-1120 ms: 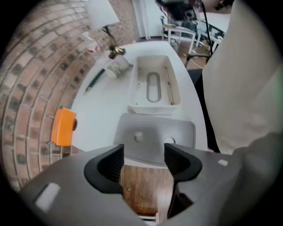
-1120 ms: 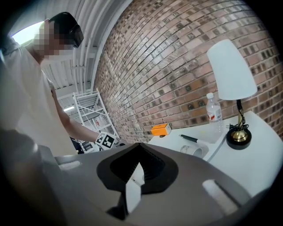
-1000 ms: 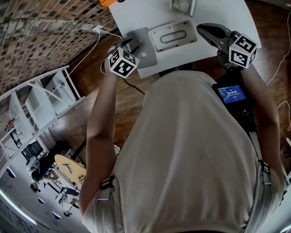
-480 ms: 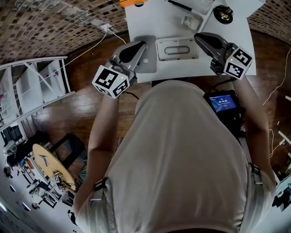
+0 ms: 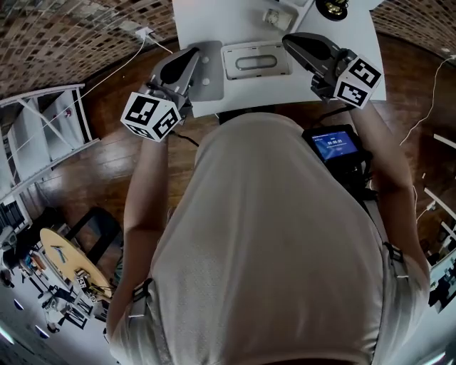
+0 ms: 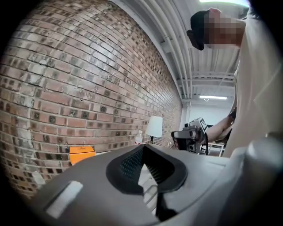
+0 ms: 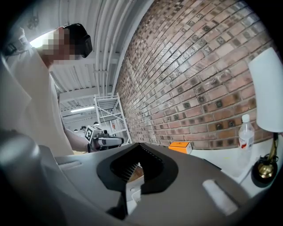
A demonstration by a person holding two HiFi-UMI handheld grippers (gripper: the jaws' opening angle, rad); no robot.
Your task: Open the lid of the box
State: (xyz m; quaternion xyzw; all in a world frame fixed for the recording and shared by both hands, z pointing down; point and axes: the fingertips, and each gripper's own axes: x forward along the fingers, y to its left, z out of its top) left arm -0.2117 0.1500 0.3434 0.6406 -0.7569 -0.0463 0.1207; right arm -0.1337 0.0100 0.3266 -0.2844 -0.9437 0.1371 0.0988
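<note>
The box (image 5: 255,60) is a shallow light-grey tray with an oblong recess, lying on the white table (image 5: 285,89). Its darker grey lid (image 5: 209,77) lies flat on the table just left of it. My left gripper (image 5: 192,55) hovers over the lid, shut, with nothing between its fingers (image 6: 142,148). My right gripper (image 5: 291,40) hangs over the table just right of the box, its jaws also together and empty (image 7: 139,146). Each gripper view looks level along the brick wall and shows the other gripper, not the box.
A lamp base (image 5: 331,7) and a small white item (image 5: 274,17) stand behind the box. An orange box (image 7: 180,146) and a bottle (image 7: 245,132) sit by the brick wall. A blue-screened device (image 5: 333,146) hangs at the person's waist. White shelving (image 5: 43,135) stands left.
The left gripper has drawn back and up from the lid's edge and its jaws have come together. The right gripper has risen slightly. The head camera has shifted.
</note>
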